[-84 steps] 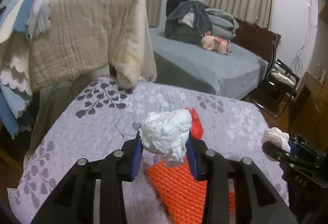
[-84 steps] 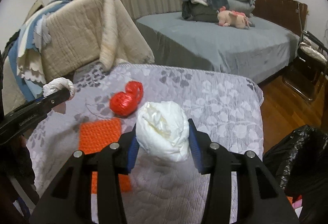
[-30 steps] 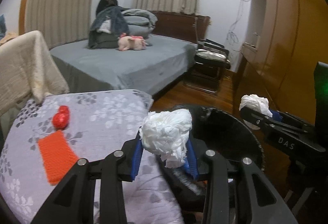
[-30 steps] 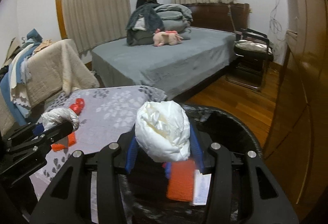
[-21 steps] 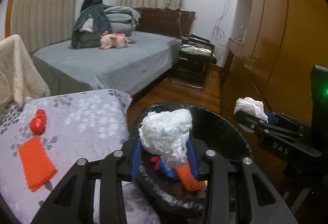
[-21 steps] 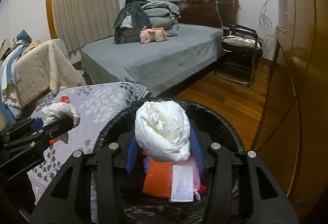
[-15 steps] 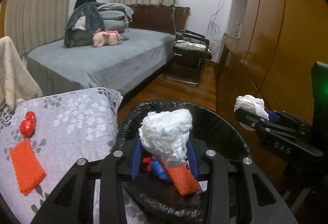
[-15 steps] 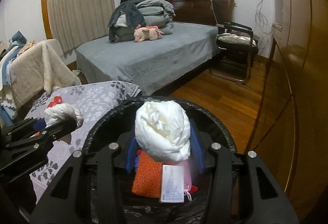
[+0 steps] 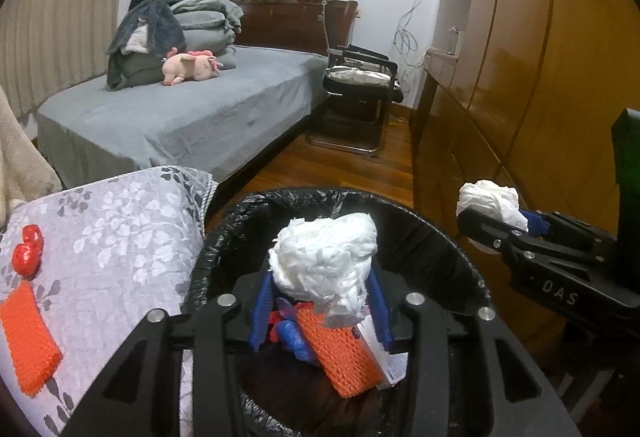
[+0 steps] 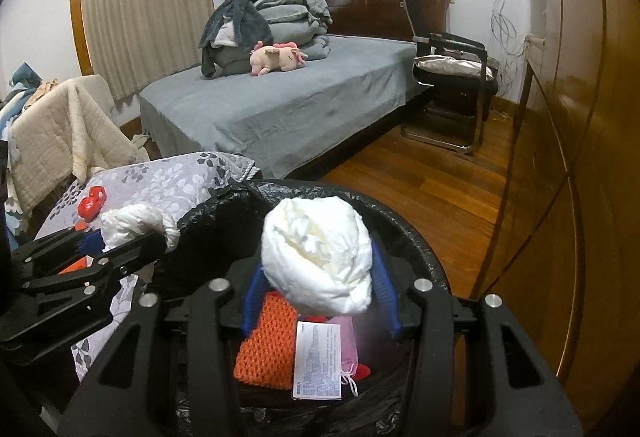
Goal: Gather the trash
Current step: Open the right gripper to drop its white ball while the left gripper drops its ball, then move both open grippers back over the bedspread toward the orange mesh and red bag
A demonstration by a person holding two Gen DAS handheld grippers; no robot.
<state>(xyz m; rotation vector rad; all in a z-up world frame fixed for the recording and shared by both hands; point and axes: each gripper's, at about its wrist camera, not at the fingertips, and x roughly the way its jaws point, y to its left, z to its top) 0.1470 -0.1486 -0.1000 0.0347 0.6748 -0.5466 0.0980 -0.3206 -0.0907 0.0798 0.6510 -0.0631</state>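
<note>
My left gripper (image 9: pixel 320 301) is shut on a crumpled white tissue wad (image 9: pixel 324 261) and holds it above the open black-lined trash bin (image 9: pixel 424 233). My right gripper (image 10: pixel 316 297) is shut on a smooth white paper wad (image 10: pixel 316 257), also above the bin (image 10: pixel 416 237). Each gripper shows in the other's view, the right one (image 9: pixel 496 221) to the right, the left one (image 10: pixel 132 233) to the left. The bin holds an orange knitted piece (image 10: pixel 264 345), a white label packet (image 10: pixel 318 359) and small red and blue scraps.
A grey floral-quilted table (image 9: pixel 120 221) stands left of the bin, with a red plastic ball (image 9: pixel 26 257) and an orange mesh mat (image 9: pixel 28 337) on it. A grey bed (image 10: pixel 288 101), a chair (image 10: pixel 452 77), wooden floor and a wooden wardrobe (image 9: pixel 540 77) lie beyond.
Both grippers have swung right from the table to over the bin, each still holding its wad. The bin's contents have come into view below them.
</note>
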